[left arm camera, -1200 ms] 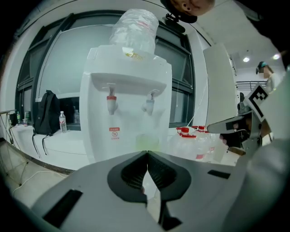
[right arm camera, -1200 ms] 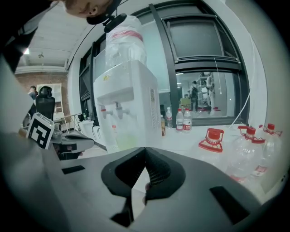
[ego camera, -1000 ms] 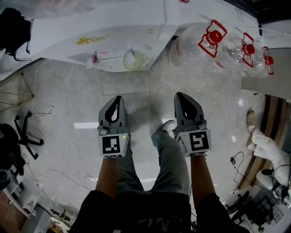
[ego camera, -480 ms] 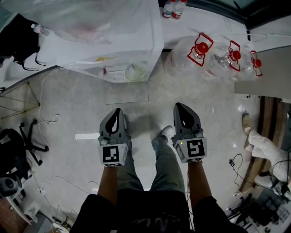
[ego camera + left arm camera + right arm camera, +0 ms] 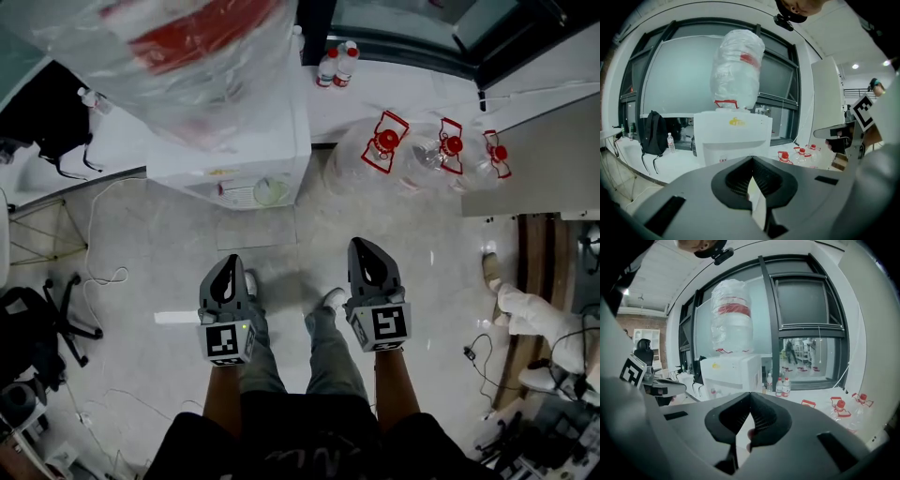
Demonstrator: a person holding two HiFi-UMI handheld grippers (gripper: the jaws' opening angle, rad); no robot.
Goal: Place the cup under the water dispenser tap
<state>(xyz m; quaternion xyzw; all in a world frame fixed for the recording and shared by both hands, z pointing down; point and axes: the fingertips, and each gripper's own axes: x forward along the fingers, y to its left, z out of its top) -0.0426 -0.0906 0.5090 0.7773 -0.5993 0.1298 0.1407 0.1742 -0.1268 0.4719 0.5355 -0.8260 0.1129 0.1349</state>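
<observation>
Cup (image 5: 270, 191), round, translucent, in boxy dispenser (image 5: 253, 161)

One water dispenser (image 5: 234, 159), one cup (image 5: 270, 190), three red-capped jugs (image 5: 380, 155) (image 5: 442, 150) (image 5: 494, 157), one black backpack (image 5: 42, 117).

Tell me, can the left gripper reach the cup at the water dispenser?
Probably yes: only bare floor lies between the left gripper and the cup, though it hangs well short, with jaws shut.

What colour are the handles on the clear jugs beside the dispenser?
Red. The handles show best in the head view.
</observation>
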